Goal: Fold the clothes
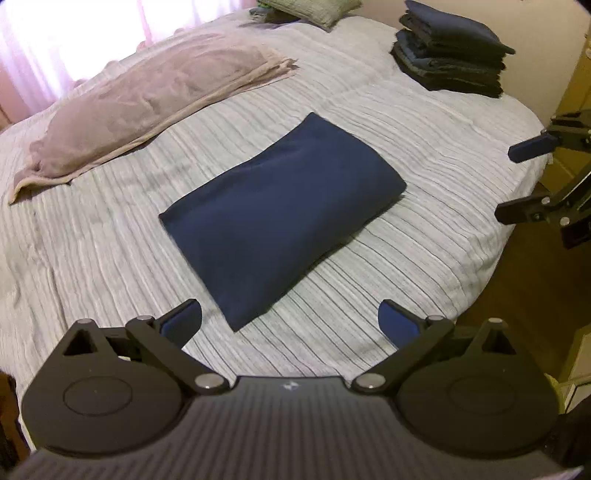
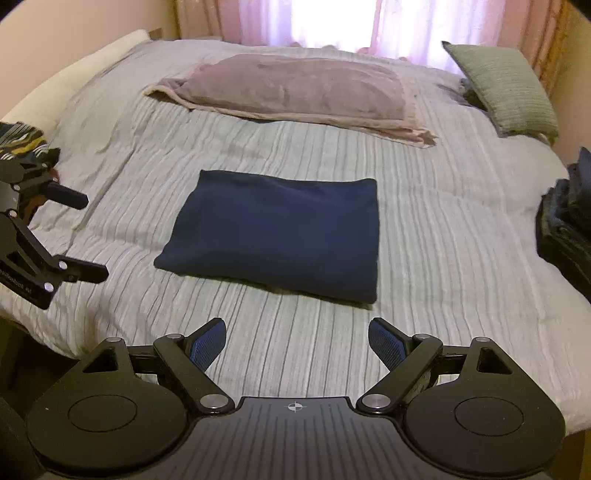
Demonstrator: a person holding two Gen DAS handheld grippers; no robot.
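Both grippers spread wide, holding nothing: L gripper (image 1: 290, 321), R gripper (image 2: 297, 338). Navy cloth (image 1: 282, 218) folded flat mid-bed (image 1: 424, 155).

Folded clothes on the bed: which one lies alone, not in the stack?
The navy garment in the bed's middle; the other dark clothes are stacked near the corner.

Daylight floods through pink curtains (image 2: 332, 22), blown out white in both views. Room otherwise dim, warm cast. Soft shadow under folded navy garment (image 2: 277, 232) on near edge. Strong fisheye bending at edges, dark corners. Slight softness, grain overall.
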